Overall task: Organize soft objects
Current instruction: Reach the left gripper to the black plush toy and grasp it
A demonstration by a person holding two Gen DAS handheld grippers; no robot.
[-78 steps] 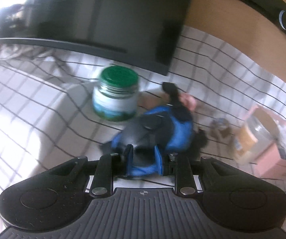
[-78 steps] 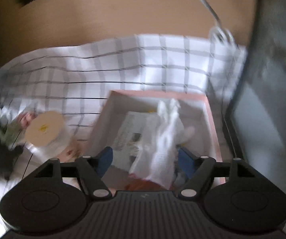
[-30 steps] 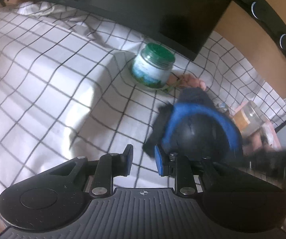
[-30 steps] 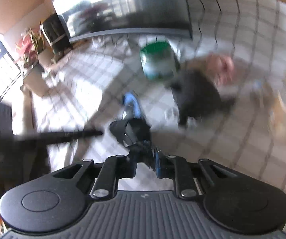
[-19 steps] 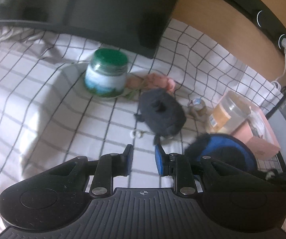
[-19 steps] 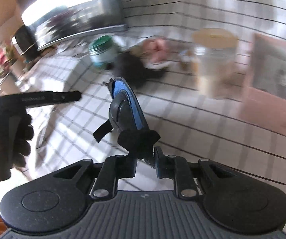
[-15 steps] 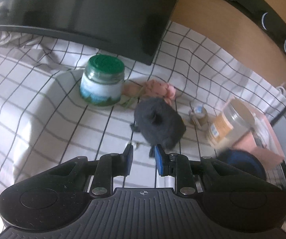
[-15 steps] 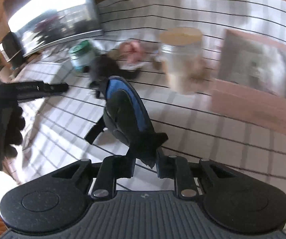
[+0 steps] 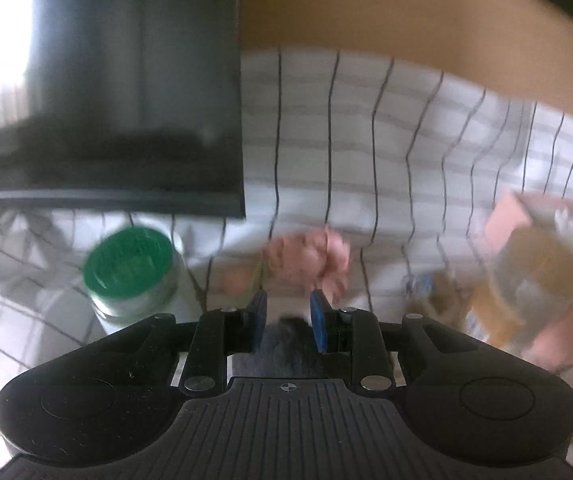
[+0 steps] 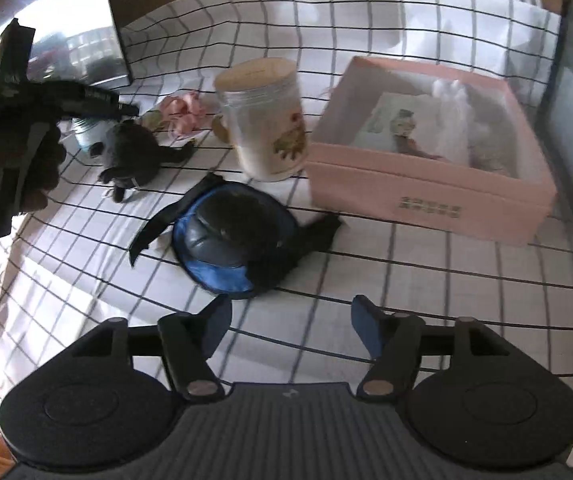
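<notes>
A blue and black padded item (image 10: pixel 232 240) lies on the checked cloth just beyond my open, empty right gripper (image 10: pixel 290 320). A black plush toy (image 10: pixel 132 152) lies further left; in the left wrist view it (image 9: pixel 286 334) sits low between the fingers of my left gripper (image 9: pixel 286 314), whose jaws stand a little apart, not closed on it. A pink fabric flower (image 9: pixel 310 258) (image 10: pixel 184 114) lies beyond the plush. A pink box (image 10: pixel 426 188) at the right holds a white plush (image 10: pixel 456 108).
A green-lidded jar (image 9: pixel 134 276) stands left of the flower, before a dark monitor (image 9: pixel 102 80). A clear jar with a tan lid (image 10: pixel 264 120) (image 9: pixel 534 284) stands beside the pink box. The left hand-held gripper body (image 10: pixel 14 128) shows at the left of the right wrist view.
My right gripper has opened and let the blue and black item down on the cloth near the pink box. My left gripper has moved down over the black plush.
</notes>
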